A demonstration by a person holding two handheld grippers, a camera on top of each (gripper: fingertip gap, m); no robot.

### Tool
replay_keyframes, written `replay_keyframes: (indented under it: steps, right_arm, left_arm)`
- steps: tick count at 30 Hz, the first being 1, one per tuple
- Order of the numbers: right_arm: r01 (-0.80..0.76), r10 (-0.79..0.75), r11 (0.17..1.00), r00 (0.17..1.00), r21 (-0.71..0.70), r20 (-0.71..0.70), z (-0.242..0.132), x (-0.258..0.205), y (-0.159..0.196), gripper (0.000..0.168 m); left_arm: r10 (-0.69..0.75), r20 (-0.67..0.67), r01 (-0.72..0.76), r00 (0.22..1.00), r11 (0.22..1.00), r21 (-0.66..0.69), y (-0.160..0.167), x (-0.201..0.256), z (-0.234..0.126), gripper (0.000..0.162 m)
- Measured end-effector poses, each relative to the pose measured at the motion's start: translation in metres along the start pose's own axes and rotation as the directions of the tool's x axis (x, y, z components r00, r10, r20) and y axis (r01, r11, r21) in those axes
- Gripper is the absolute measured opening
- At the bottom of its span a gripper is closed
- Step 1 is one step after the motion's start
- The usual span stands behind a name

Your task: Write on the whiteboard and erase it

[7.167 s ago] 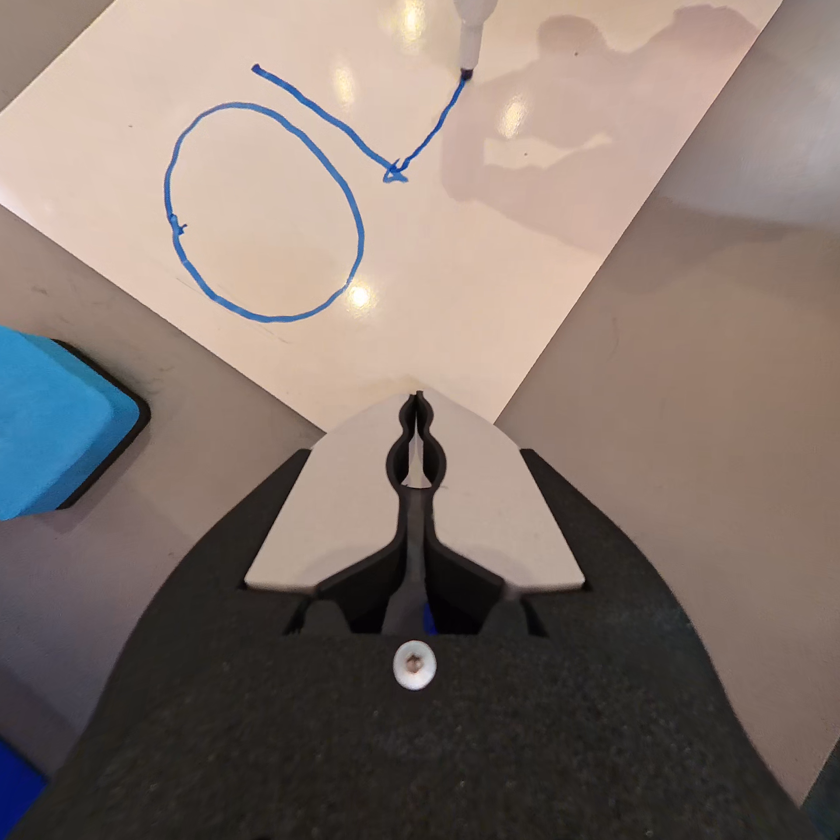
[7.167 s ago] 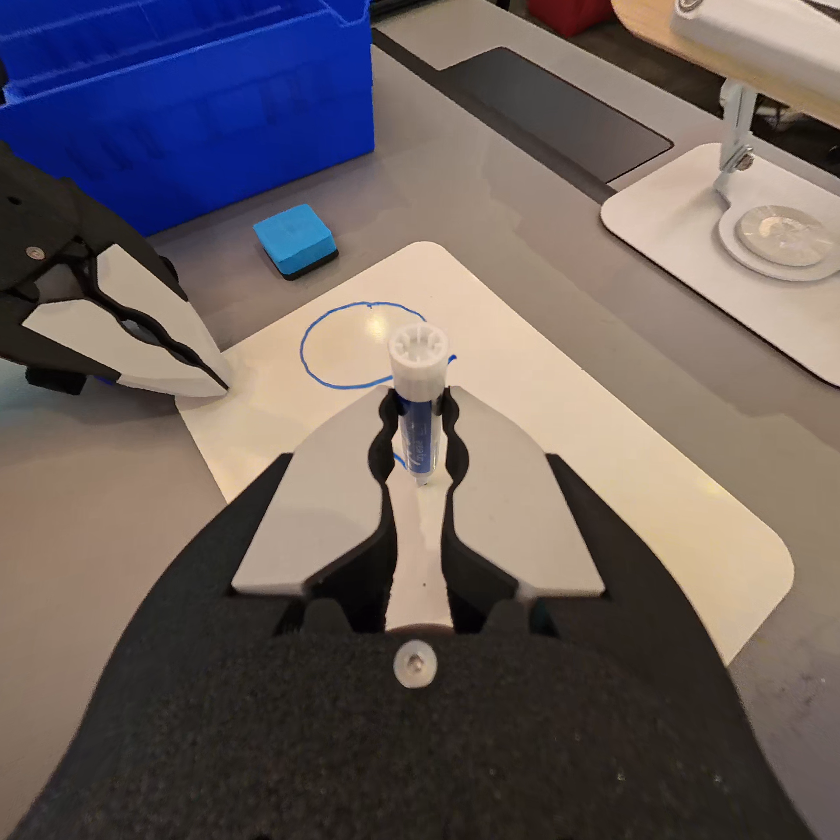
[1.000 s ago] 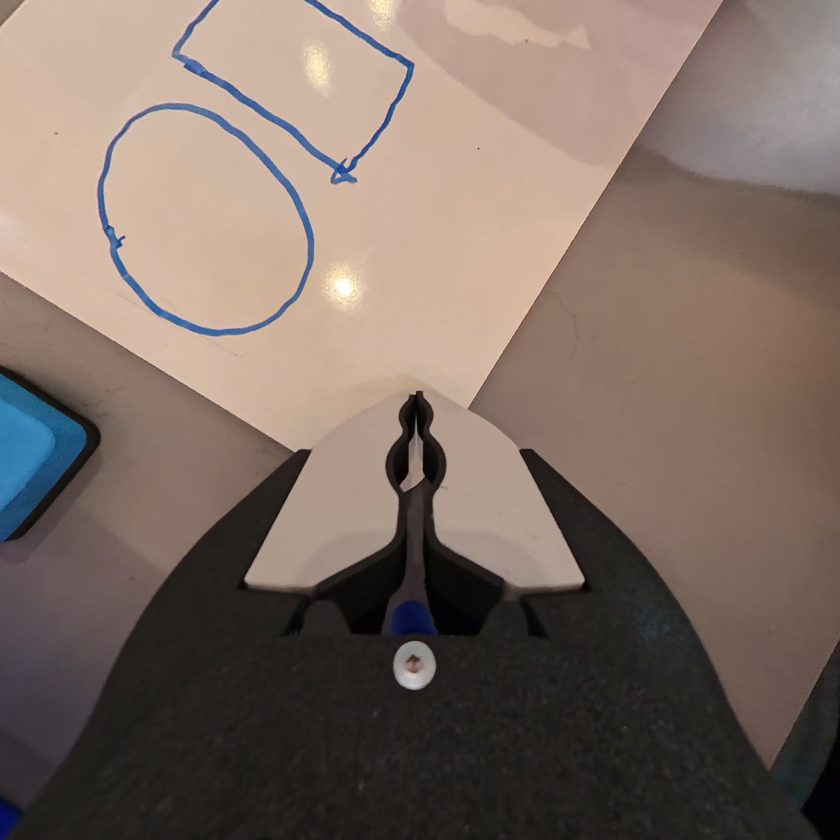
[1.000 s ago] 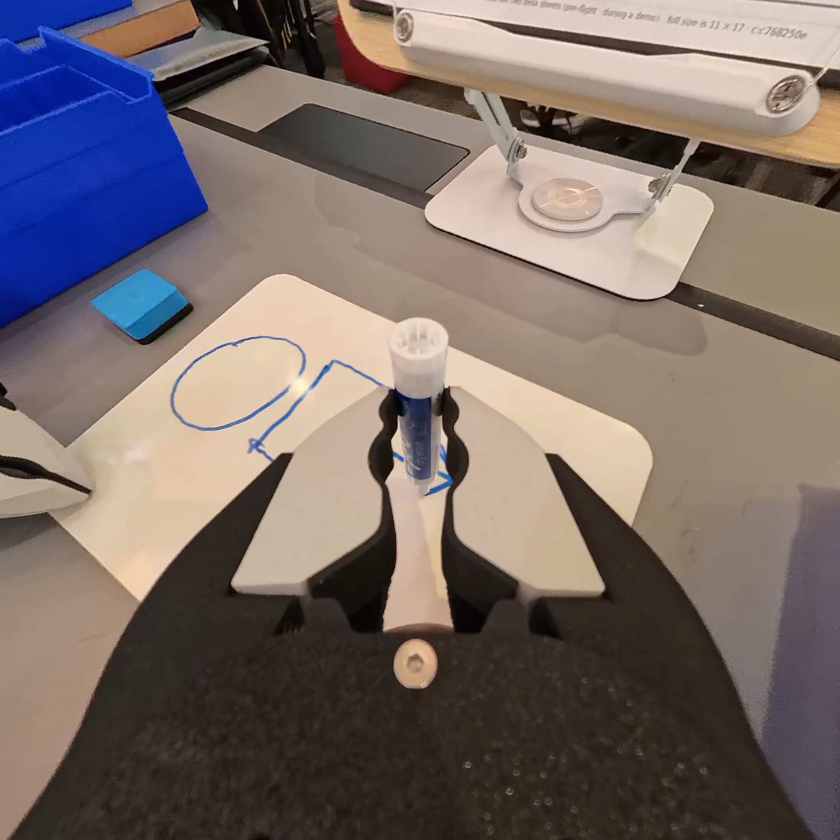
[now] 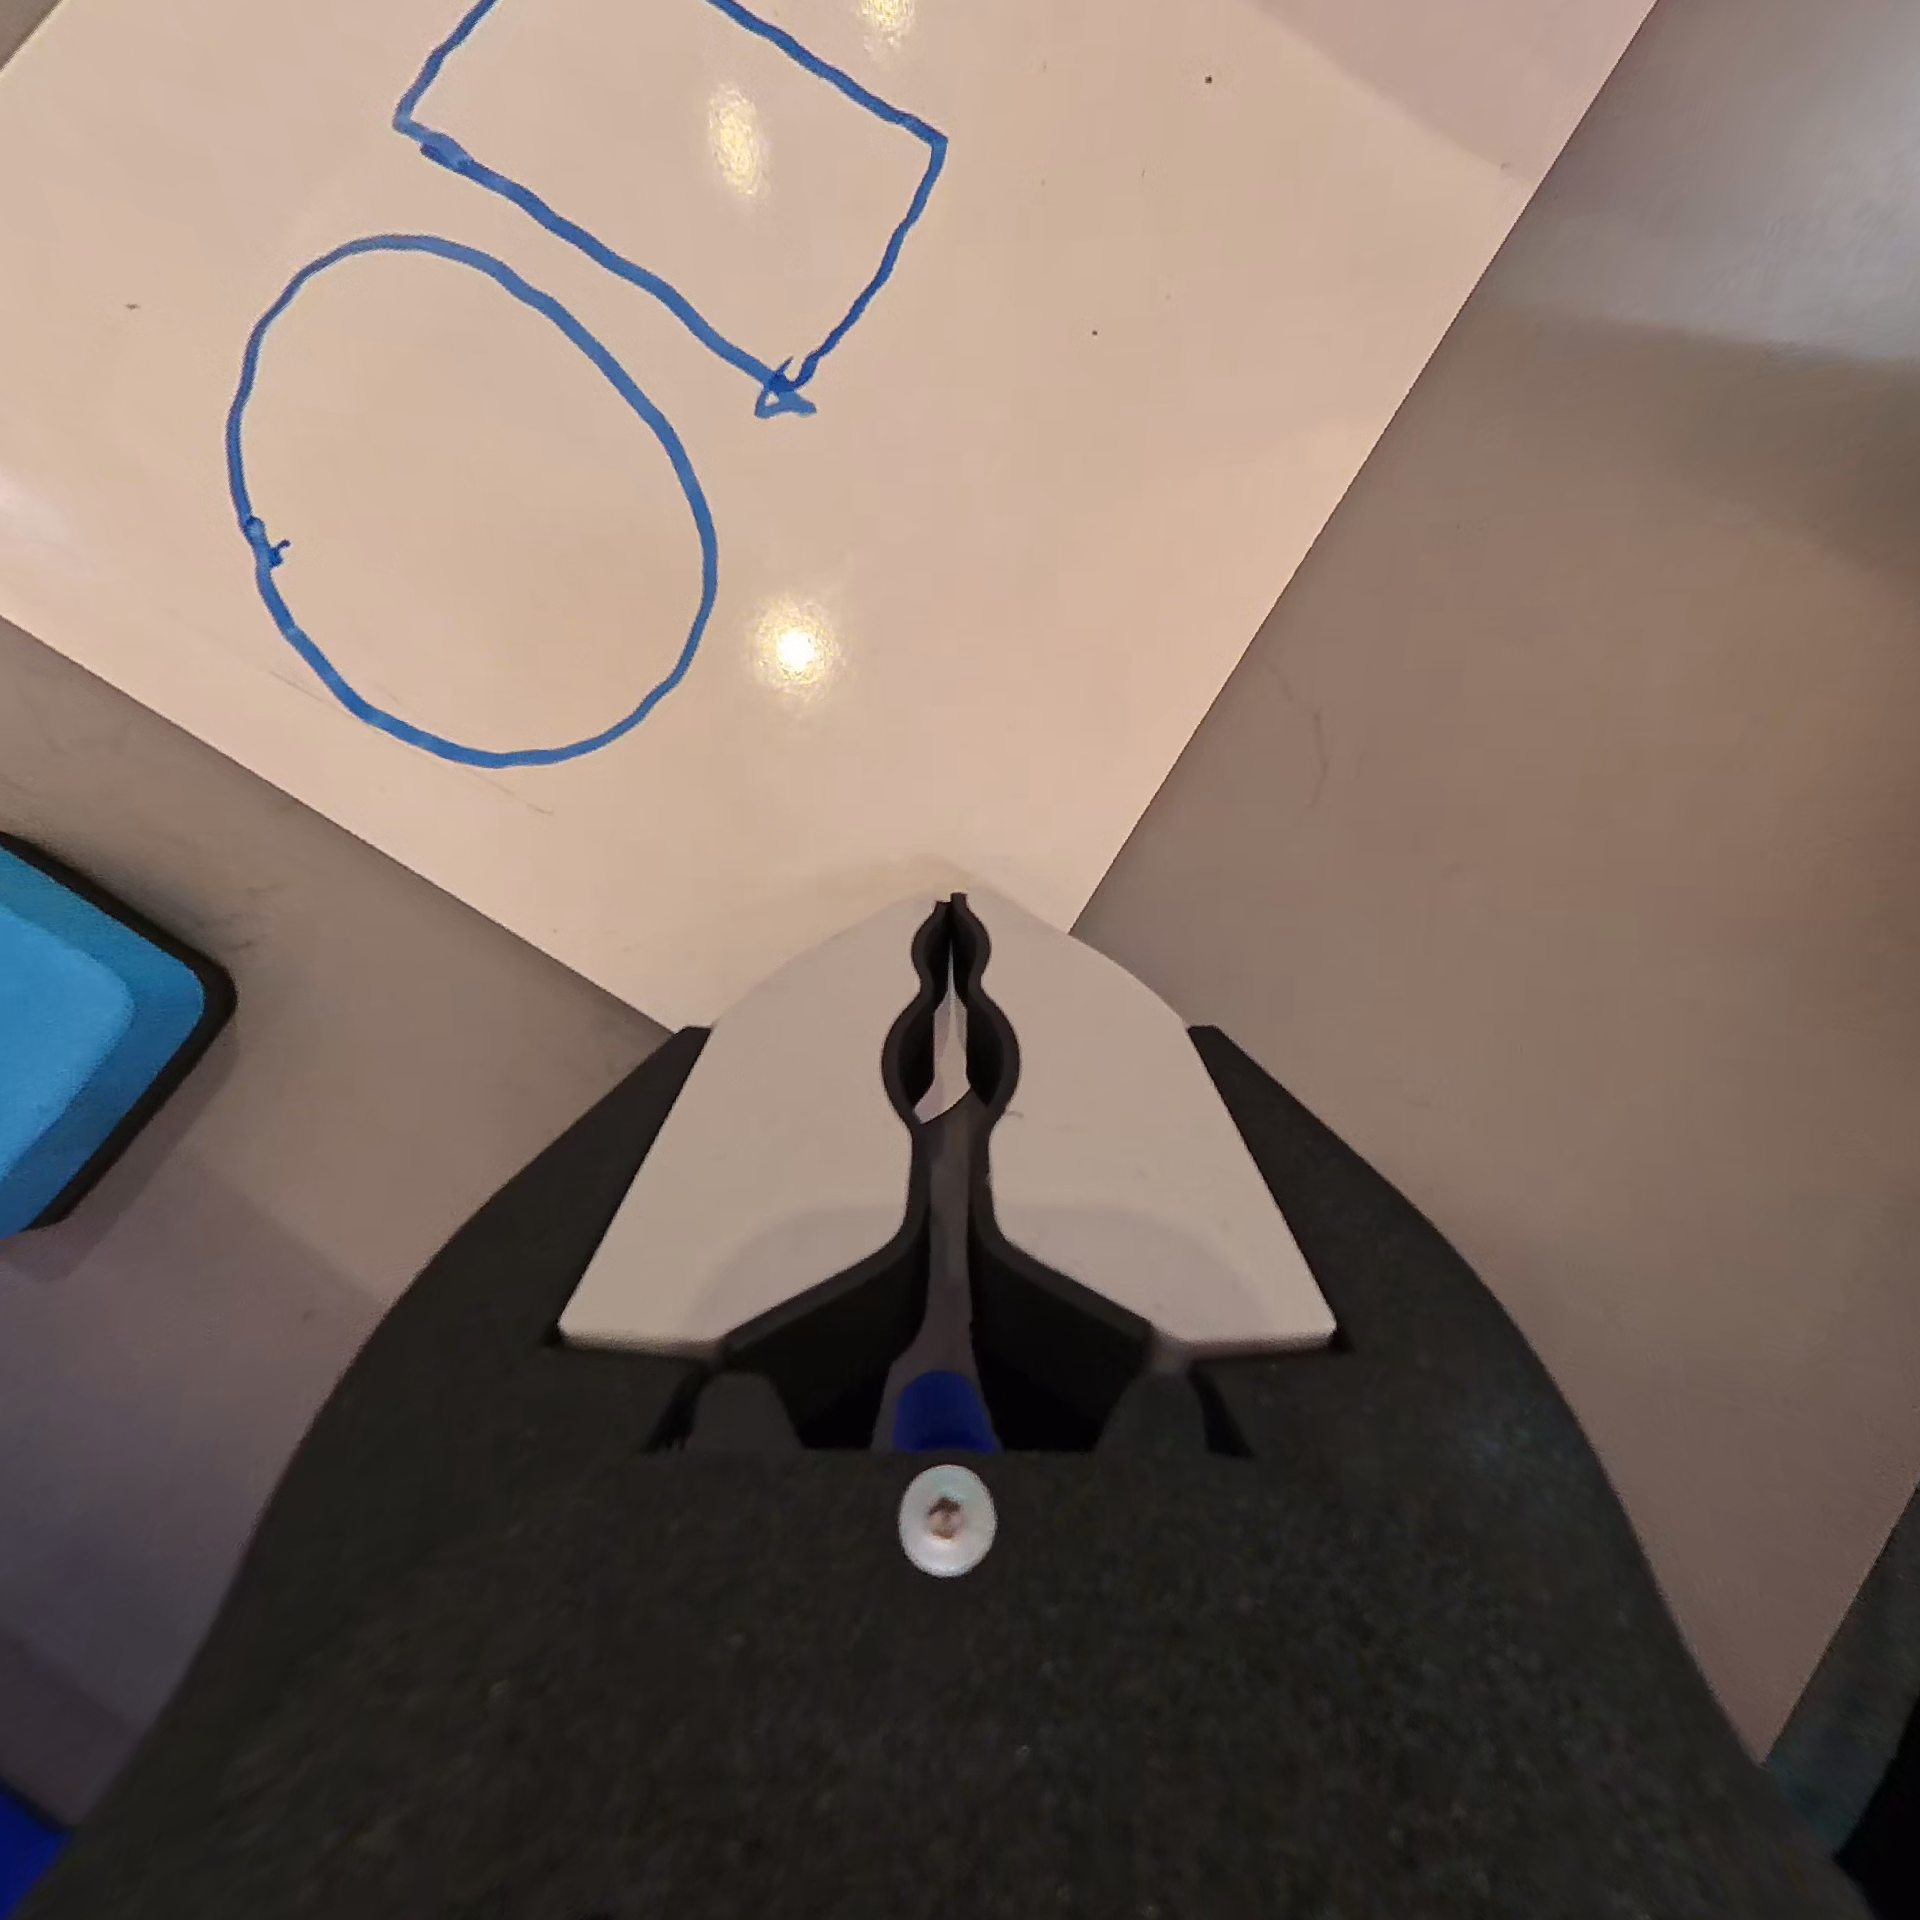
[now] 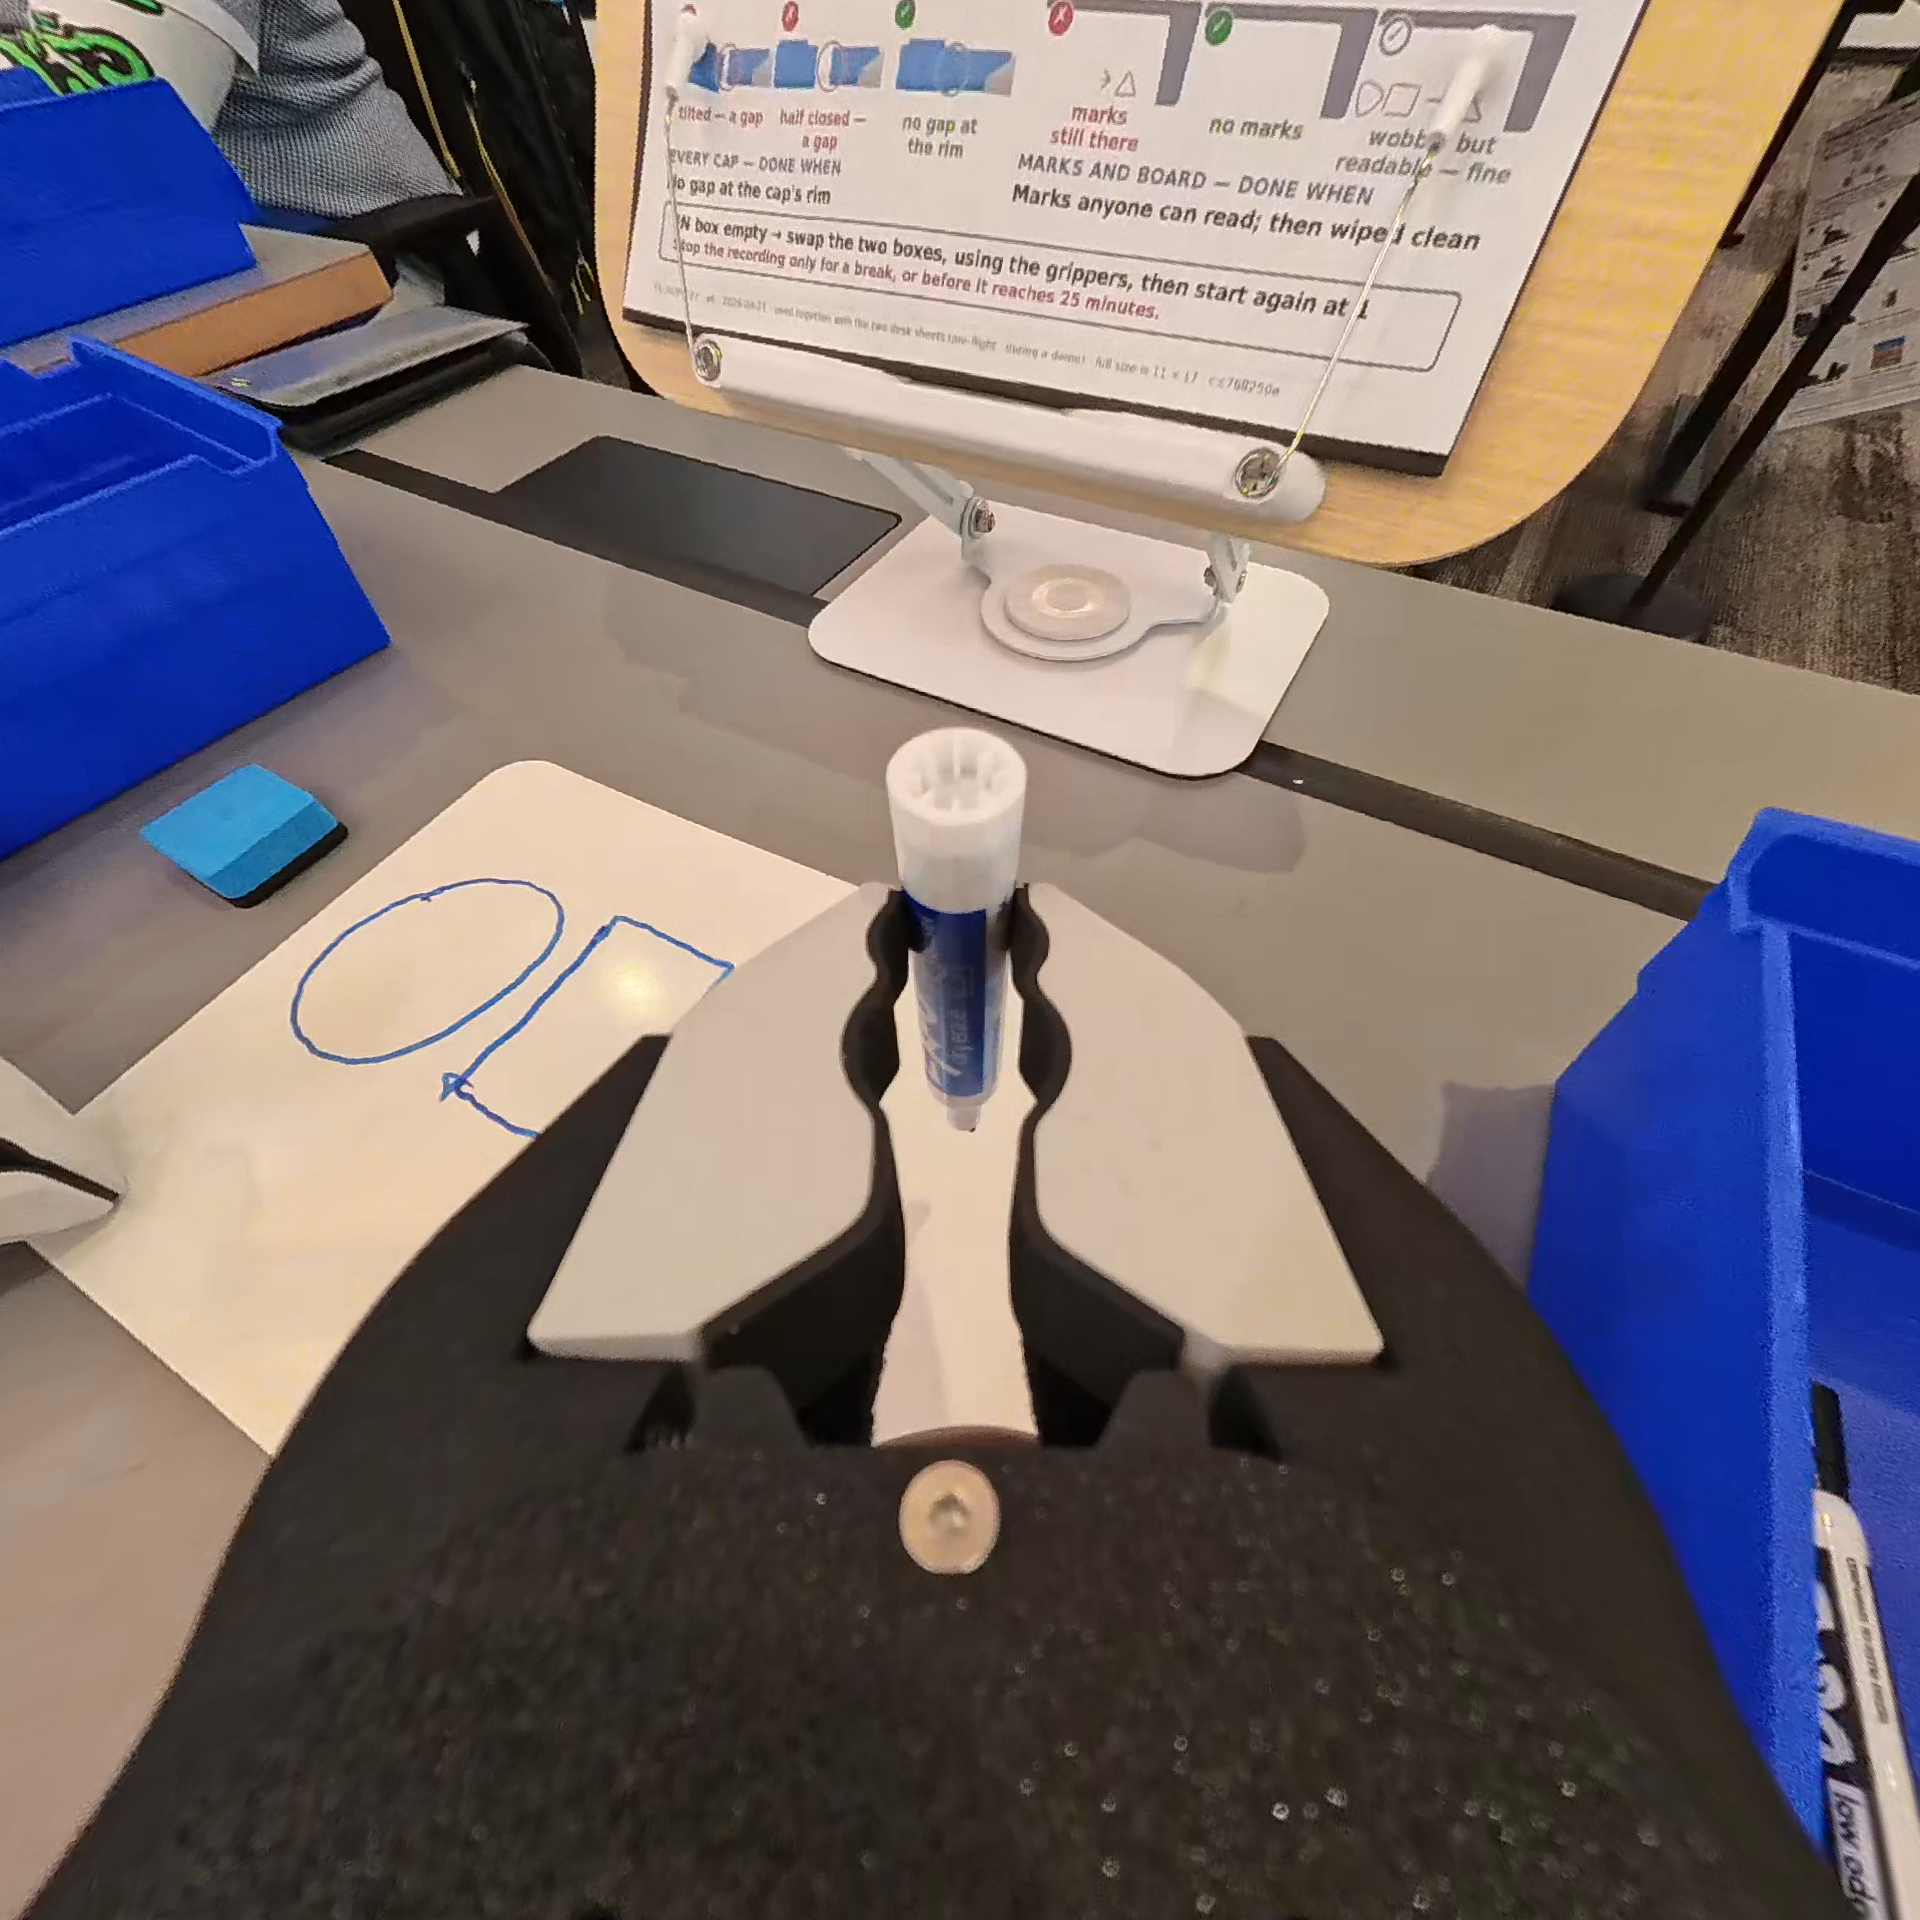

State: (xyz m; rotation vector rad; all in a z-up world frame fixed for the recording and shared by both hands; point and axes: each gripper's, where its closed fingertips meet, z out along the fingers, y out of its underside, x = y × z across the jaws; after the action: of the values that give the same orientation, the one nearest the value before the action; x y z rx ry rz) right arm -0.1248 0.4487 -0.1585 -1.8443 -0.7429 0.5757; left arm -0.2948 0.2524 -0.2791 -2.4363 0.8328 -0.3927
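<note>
Blue rectangle now closed beside oval; right hand-held gripper, clamped on marker, has lifted clear. Erasing remains.

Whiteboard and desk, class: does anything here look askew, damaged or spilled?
Nothing is spilled or damaged. The whiteboard lies skewed to the desk edge, and the rectangle has a scribbly corner. The marker is uncapped in the right gripper.
</note>
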Motion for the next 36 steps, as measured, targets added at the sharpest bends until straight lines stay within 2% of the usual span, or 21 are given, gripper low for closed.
replay_keyframes:
  steps: [11, 17, 23, 36]
  right_arm:
    - [0.006, -0.006, 1.000, 1.000, -0.011, 0.013, 0.006, -0.003, 0.003, 0.019]
    - [0.036, -0.035, 0.998, 0.999, -0.056, 0.022, 0.035, 0.015, 0.023, 0.019]
    - [0.038, -0.036, 0.998, 0.999, -0.047, 0.034, 0.052, 0.021, 0.023, 0.019]
    - [0.034, -0.031, 0.997, 0.998, -0.063, 0.046, 0.043, 0.012, 0.030, 0.019]
  left_arm:
    - [-0.005, -0.005, 0.005, 1.000, 1.000, 0.002, 0.000, 0.000, 0.000, 0.000]
    - [0.001, 0.000, -0.001, 1.000, 1.000, -0.002, 0.000, 0.000, 0.000, 0.000]
    - [-0.005, -0.008, 0.005, 1.000, 1.000, 0.001, 0.000, 0.000, 0.000, 0.000]
    - [-0.015, -0.025, 0.015, 1.000, 1.000, 0.015, 0.000, 0.000, 0.000, 0.000]
